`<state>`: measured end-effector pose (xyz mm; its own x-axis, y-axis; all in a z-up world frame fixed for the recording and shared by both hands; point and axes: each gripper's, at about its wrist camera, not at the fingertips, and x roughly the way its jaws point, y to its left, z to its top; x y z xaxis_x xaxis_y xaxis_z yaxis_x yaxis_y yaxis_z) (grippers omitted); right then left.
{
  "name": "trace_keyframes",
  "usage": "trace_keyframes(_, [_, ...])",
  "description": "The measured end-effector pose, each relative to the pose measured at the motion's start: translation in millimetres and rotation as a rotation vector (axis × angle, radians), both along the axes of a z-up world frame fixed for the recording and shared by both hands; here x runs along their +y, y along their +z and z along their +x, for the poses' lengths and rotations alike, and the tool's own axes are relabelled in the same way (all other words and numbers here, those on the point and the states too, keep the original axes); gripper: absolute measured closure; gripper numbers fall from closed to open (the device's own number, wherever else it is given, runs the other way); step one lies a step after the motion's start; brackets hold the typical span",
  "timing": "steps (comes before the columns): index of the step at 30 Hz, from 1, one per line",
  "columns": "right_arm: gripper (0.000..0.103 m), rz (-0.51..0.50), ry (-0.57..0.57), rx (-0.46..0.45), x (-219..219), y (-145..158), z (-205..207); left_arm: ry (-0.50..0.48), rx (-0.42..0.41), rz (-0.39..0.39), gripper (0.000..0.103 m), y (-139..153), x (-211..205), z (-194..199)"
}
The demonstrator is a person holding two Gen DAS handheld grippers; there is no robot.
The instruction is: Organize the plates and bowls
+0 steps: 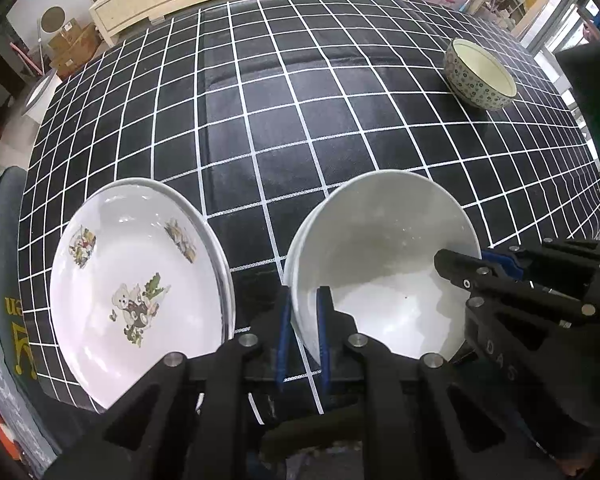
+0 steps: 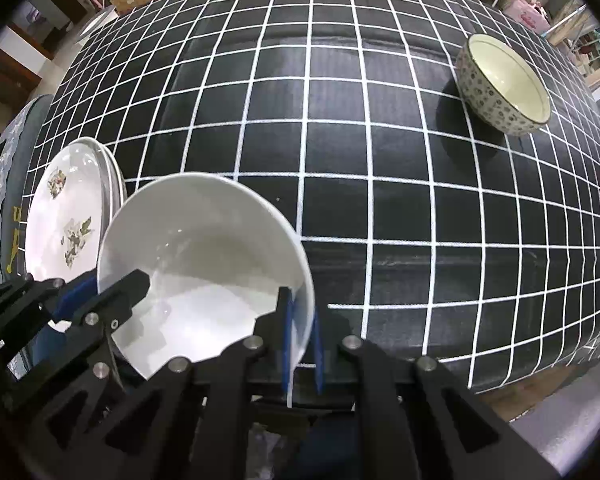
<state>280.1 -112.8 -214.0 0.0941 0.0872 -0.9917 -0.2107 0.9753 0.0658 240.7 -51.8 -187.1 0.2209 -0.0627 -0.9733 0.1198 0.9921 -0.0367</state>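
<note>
Left wrist: both grippers, left gripper (image 1: 304, 332) & right gripper (image 2: 300, 340), pinch white bowl (image 1: 380, 264) rim; base hidden.

Left gripper (image 1: 303, 334): matte black linkage frame showing triangular cut-outs, round silver screw heads sitting at the joints, and blue pads lining the inner faces of its two fingers. Right gripper (image 2: 300, 340): matching black frame with silver screws and blue pads; its side plate is showing pale raised letters reading "DAS" in the left wrist view.
</note>
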Motion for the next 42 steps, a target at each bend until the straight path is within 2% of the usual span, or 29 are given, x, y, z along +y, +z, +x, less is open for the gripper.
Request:
trace_keyframes(7, [0.091, 0.012, -0.005, -0.004, -0.7, -2.9, 0.0, -0.004, -0.001, -0.010, 0.093, 0.3, 1.0, -0.3])
trace_keyframes(12, [0.090, 0.029, -0.009, -0.013, -3.8, -2.6, 2.4, 0.011, -0.010, -0.014, 0.081, 2.9, 6.2, -1.2])
trace_keyframes(15, [0.087, 0.023, -0.014, -0.027, -9.0, 4.1, 0.6, 0.022, -0.013, -0.036, 0.074, 7.6, 11.1, -1.4])
trace_keyframes(18, [0.068, 0.034, -0.011, -0.058, -10.7, 16.0, 1.9, 0.024, -0.028, -0.042, 0.069, 13.6, 12.5, -1.7])
trace_keyframes(19, [0.058, 0.043, -0.009, -0.065, -11.6, 19.0, 2.1, 0.027, -0.034, -0.046, 0.068, 16.0, 12.7, -1.7])
trace_keyframes(23, [0.045, 0.040, -0.015, -0.117, -17.9, 36.1, 3.8, 0.031, -0.051, -0.064, 0.064, 25.4, 11.1, -0.4])
trace_keyframes(35, [0.039, 0.080, -0.104, -0.183, -75.8, 79.4, 13.4, -0.007, -0.120, -0.113, 0.058, 69.2, -18.2, 21.3])
trace_keyframes(42, [0.037, 0.096, -0.169, -0.227, -122.7, 107.8, 38.2, -0.029, -0.145, -0.152, 0.057, 95.7, -42.7, 48.3])
